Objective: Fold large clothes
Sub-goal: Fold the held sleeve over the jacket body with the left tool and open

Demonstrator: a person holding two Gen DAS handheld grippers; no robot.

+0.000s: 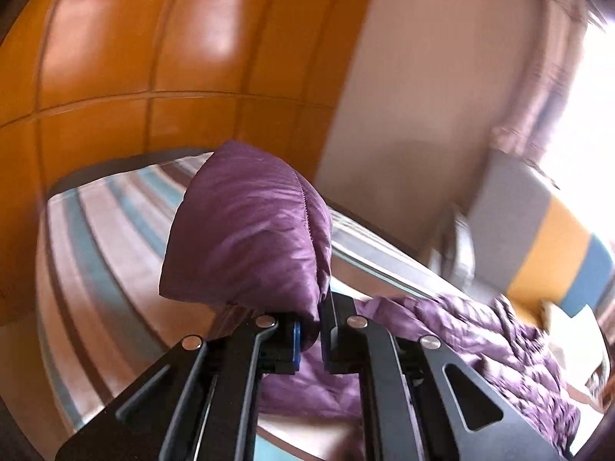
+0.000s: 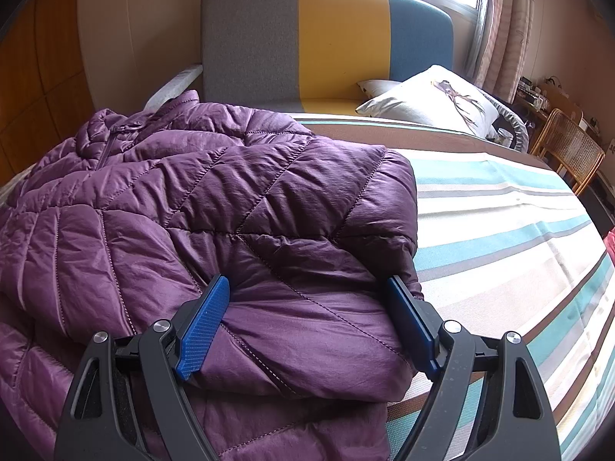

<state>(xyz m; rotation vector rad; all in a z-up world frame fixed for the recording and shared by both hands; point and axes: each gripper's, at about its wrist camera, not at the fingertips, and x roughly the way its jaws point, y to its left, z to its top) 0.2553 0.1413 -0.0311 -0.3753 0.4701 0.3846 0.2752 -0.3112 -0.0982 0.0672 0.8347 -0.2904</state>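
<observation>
A purple quilted down jacket (image 2: 184, 207) lies on the striped bed (image 2: 499, 223), one side folded over its body. My right gripper (image 2: 307, 307) is open, its blue pads on either side of the folded edge nearest me, resting over the fabric. In the left wrist view, my left gripper (image 1: 312, 330) is shut on a puffy part of the jacket (image 1: 246, 230) and holds it lifted above the bed (image 1: 107, 253). The rest of the jacket (image 1: 480, 342) trails down to the right.
A grey, yellow and blue headboard (image 2: 326, 38) stands at the far end, with a white pillow (image 2: 430, 96) in front of it. An orange wardrobe (image 1: 134, 57) stands beside the bed. A wicker chair (image 2: 569, 150) stands at the right, by the curtained window.
</observation>
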